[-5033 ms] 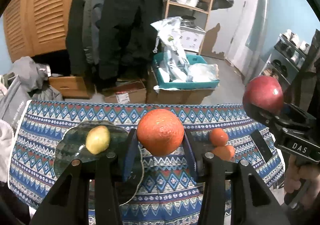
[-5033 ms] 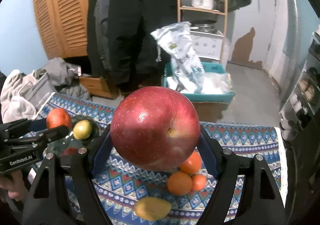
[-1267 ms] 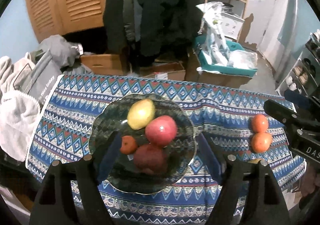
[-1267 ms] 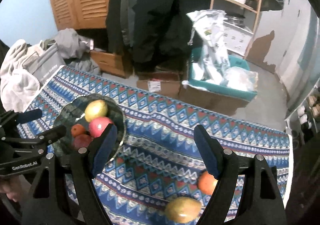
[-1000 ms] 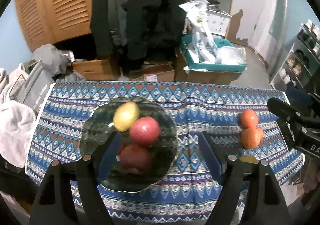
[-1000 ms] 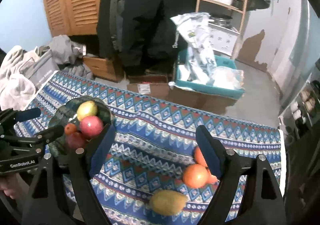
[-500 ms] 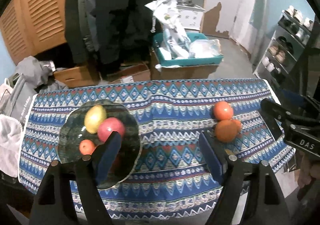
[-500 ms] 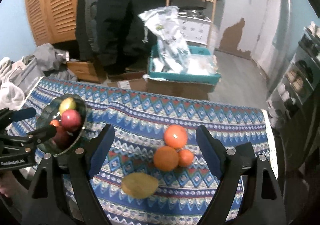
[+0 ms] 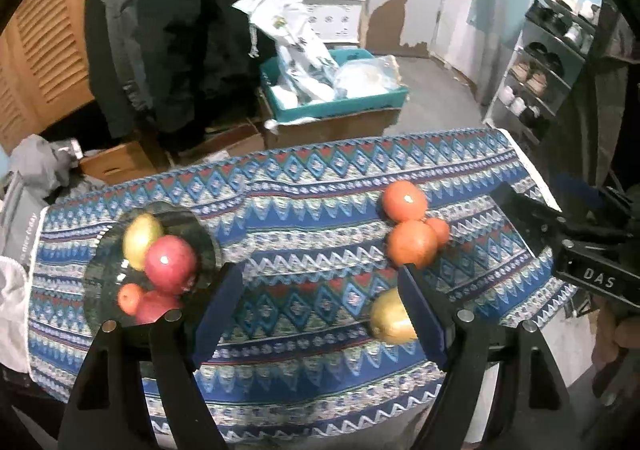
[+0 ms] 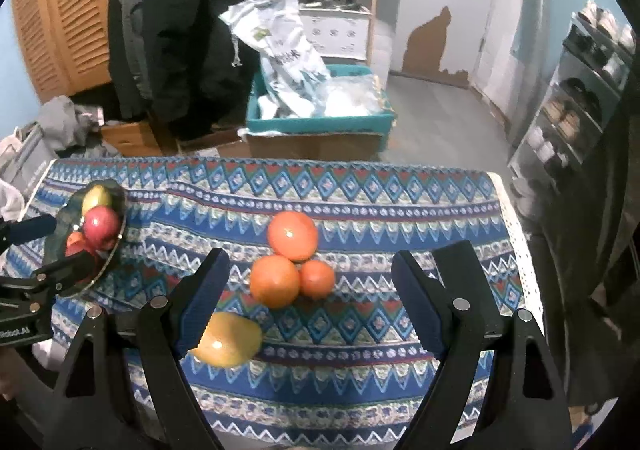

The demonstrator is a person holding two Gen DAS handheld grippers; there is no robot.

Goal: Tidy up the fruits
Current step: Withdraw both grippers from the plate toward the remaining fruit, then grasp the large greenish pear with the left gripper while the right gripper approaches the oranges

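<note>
A dark glass plate (image 9: 100,250) at the table's left holds a yellow fruit (image 9: 138,236), a red apple (image 9: 170,258), a small orange (image 9: 129,297) and a dark red fruit (image 9: 154,308). It also shows in the right wrist view (image 10: 116,254). Three oranges (image 10: 292,236) (image 10: 275,281) (image 10: 317,279) cluster on the cloth at right, with a yellow mango (image 10: 228,340) nearer the front edge. My left gripper (image 9: 320,314) is open and empty above the table's middle. My right gripper (image 10: 308,310) is open and empty, just short of the orange cluster.
The table wears a blue patterned cloth (image 9: 320,186). Behind it stand a teal crate with bags on cardboard boxes (image 9: 332,98), hanging dark coats (image 9: 180,30) and a wooden shelf. A shoe rack (image 9: 540,70) stands at right. Grey clothes (image 9: 36,166) lie at left.
Both grippers have swung to the right, away from the plate and toward the orange cluster and mango. Both stay open and empty; five seconds ago they held an orange and an apple.
</note>
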